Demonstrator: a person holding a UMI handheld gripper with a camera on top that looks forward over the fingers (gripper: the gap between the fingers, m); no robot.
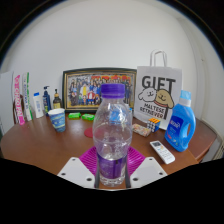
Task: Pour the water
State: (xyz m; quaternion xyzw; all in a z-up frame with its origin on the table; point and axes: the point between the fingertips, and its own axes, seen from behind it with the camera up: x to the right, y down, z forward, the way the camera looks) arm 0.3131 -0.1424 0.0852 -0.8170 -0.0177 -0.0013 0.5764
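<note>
While the gripper (112, 172) clamps its pink pads on a clear plastic bottle (112, 135) (purple cap, water inside), a paper cup (57, 119) stands beyond on the brown wooden table (40, 150).

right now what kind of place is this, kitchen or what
Probably a home room, not clearly a kitchen: a wooden table against a plain wall holds a framed picture, a gift bag and a blue detergent bottle. The fingers grip a water bottle.
</note>
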